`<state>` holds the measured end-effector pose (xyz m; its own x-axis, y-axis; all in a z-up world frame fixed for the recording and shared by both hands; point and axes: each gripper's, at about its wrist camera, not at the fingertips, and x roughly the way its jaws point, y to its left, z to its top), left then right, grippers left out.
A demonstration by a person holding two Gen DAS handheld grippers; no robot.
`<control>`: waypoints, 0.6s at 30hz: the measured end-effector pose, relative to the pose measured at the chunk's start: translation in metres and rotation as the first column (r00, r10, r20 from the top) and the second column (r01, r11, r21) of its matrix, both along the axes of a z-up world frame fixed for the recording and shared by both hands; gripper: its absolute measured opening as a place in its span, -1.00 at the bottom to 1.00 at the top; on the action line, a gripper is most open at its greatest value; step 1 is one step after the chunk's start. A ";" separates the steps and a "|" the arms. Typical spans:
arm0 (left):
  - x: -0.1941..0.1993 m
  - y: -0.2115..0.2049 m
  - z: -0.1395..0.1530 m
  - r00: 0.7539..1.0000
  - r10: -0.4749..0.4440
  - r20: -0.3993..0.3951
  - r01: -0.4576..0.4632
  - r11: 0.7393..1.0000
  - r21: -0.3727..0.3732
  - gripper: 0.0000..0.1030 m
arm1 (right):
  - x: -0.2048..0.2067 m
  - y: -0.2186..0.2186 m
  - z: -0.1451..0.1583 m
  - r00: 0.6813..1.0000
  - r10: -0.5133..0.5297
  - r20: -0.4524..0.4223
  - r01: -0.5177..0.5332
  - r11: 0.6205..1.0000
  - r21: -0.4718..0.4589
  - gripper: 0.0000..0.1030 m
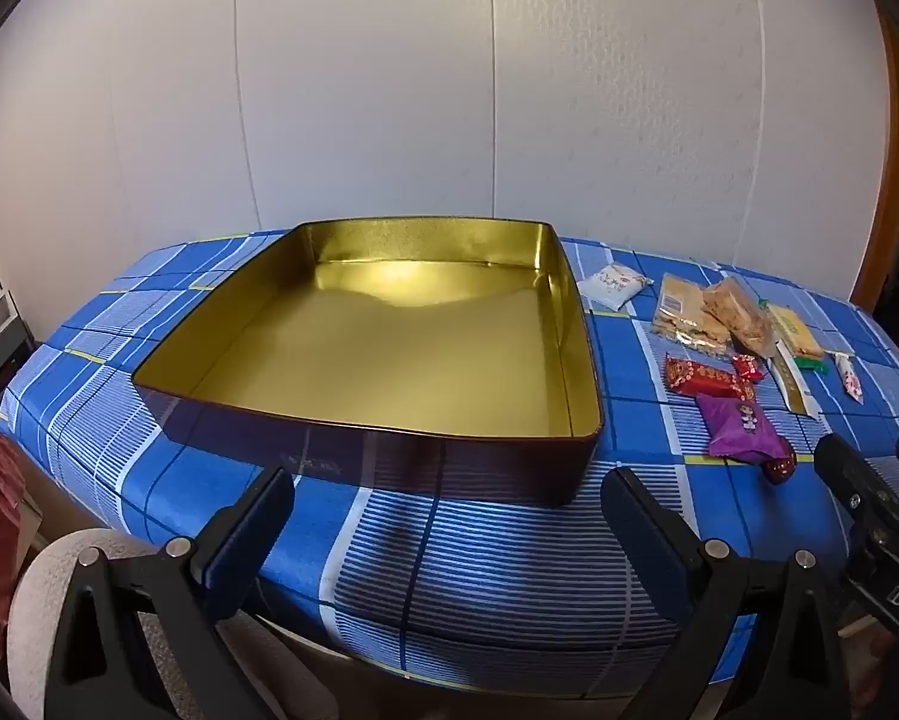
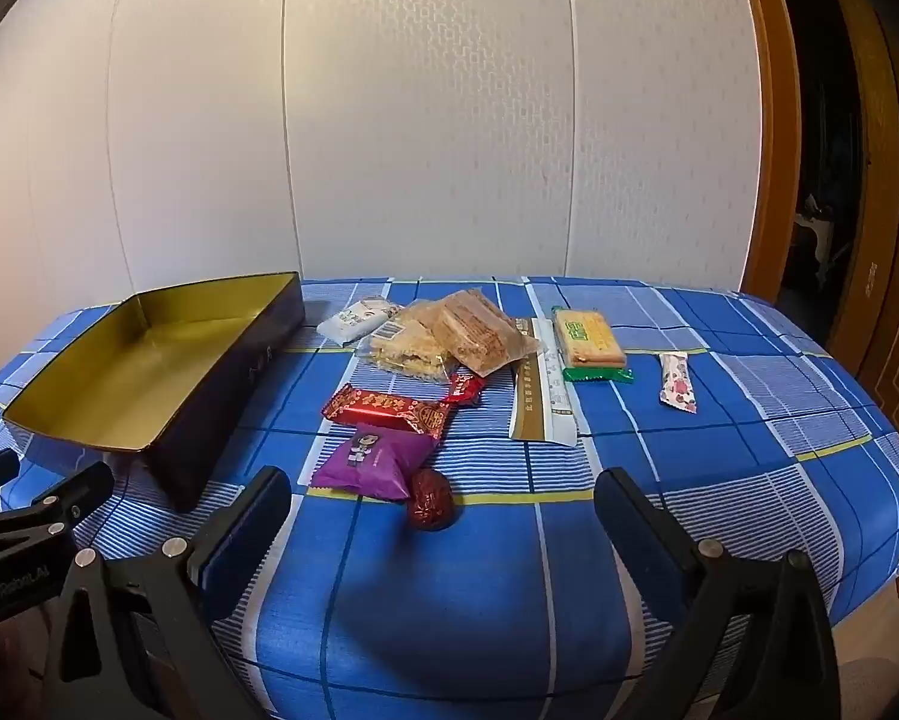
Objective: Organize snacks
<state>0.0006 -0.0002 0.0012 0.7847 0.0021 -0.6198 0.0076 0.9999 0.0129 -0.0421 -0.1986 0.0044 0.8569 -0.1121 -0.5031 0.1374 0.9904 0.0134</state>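
Gold-lined tin [image 1: 383, 354] empty at twelve o'clock of the left gripper [image 1: 449, 516], jaws wide apart, right gripper [image 2: 443, 519] likewise spread, snack packets [image 2: 449, 336] beyond, print unreadable, red date [image 2: 430, 507] half behind purple pouch [image 2: 372, 461].

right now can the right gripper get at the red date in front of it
Probably yes. The right gripper is open and empty, and the red date lies on bare tablecloth just ahead of its fingers, touching only the purple packet behind it.

Tin [image 1: 389, 432] on table [image 1: 509, 570], snacks [image 2: 443, 336] to its right.
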 end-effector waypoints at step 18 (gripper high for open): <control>0.010 0.006 -0.006 0.999 0.022 -0.040 -0.024 0.998 -0.050 0.99 | 0.011 -0.012 -0.010 0.999 -0.049 -0.017 0.049 0.998 0.025 1.00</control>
